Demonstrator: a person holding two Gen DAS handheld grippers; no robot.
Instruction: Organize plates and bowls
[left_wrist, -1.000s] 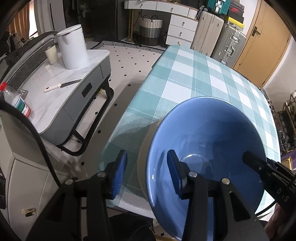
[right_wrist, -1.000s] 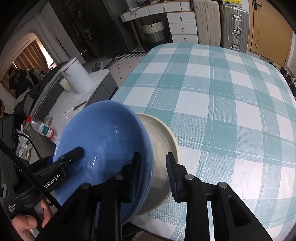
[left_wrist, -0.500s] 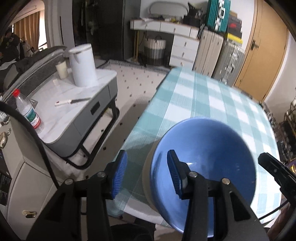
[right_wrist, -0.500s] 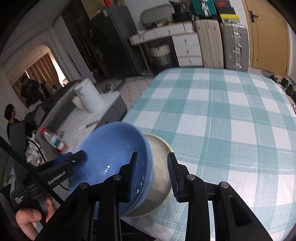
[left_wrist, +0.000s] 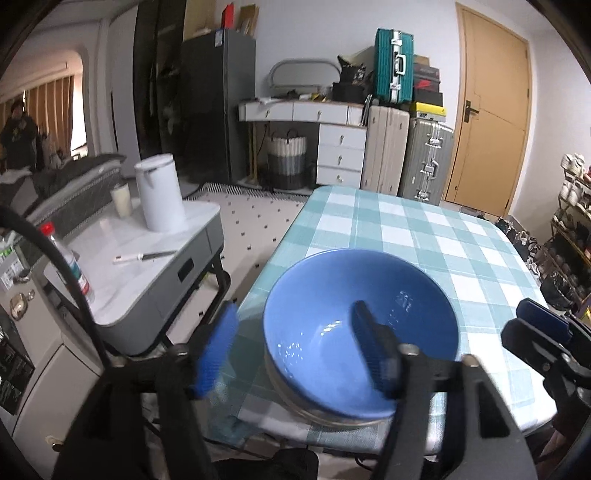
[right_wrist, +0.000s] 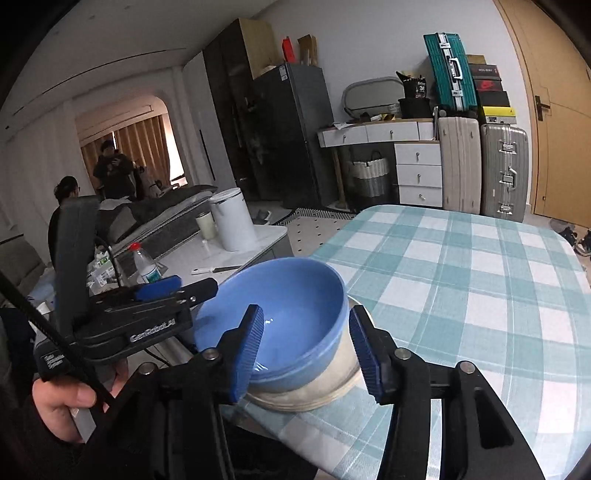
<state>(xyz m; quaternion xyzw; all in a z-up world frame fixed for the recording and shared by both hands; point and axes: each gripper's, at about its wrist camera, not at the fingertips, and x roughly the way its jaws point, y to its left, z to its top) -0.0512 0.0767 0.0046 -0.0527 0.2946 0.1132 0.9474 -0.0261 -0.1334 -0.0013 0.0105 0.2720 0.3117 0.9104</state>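
Table (left_wrist: 424, 229) under teal-and-white check cloth, its near corner carrying the stack; the far cloth has nothing on it. Both cameras sit lower and more level than a second ago, so the far wall now shows: fridge (right_wrist: 291, 133), white drawers (right_wrist: 417, 173), upright suitcases (left_wrist: 424, 162), wooden door (left_wrist: 487, 110). Grey side cart (left_wrist: 147, 266) left of the table holds a white kettle (left_wrist: 160, 192), a knife (left_wrist: 144, 255) and a bottle (right_wrist: 146, 267). Blue bowl (left_wrist: 358, 328), earlier tipped up on edge against the cream bowl (right_wrist: 332, 373), now sits upright nested inside it, mouth up, rim roughly level; round, no long axis. Left gripper (left_wrist: 295, 354) fingers apart, one pad outside the bowl's left side, the other over its hollow, clamping nothing. Right gripper (right_wrist: 308, 350) fingers apart, straddling the near rim of both bowls; contact can't be told.
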